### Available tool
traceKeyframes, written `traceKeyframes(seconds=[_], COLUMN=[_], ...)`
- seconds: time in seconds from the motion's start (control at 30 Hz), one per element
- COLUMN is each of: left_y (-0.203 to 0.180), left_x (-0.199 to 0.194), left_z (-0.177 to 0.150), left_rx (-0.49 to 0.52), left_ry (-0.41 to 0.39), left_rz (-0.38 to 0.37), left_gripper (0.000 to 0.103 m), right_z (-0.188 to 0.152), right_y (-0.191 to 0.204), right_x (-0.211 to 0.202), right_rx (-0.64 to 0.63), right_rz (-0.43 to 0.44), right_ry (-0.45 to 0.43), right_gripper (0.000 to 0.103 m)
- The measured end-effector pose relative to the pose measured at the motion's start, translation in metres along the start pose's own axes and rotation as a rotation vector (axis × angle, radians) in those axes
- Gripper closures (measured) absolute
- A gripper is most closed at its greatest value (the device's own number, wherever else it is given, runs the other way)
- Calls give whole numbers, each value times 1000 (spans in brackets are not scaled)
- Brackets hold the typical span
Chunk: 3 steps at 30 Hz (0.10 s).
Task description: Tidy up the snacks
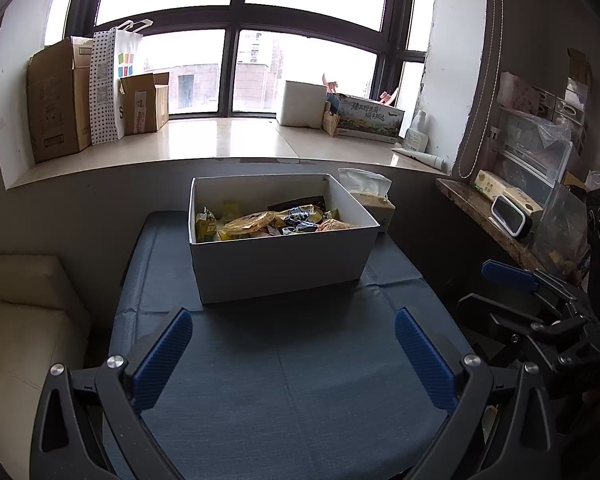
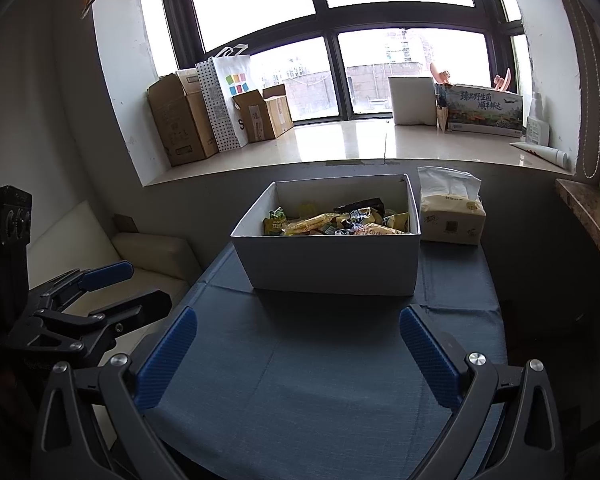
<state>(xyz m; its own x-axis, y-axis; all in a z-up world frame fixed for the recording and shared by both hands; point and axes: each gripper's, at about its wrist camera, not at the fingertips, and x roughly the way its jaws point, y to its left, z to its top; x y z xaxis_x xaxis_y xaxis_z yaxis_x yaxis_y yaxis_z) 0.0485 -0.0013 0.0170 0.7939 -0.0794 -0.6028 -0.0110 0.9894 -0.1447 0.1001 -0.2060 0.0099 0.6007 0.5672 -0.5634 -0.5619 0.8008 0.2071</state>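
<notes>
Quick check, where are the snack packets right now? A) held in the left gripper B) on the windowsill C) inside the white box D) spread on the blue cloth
C: the snack packets lie piled inside the white box; the blue cloth in front is bare, and the left gripper and right gripper are both open, holding nothing.
</notes>
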Motion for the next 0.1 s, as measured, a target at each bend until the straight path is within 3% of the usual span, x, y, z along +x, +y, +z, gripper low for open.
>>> traceKeyframes(seconds=[0.1], left_y=[0], left_x=[0], left_z=[-1], left_rx=[0], left_ry=[-1], left_rz=[-12], left_gripper=[0], right_z=[0], right_y=[0], right_x=[0], right_rx=[1], right_rz=[1], right_ry=[0], right_gripper=[0])
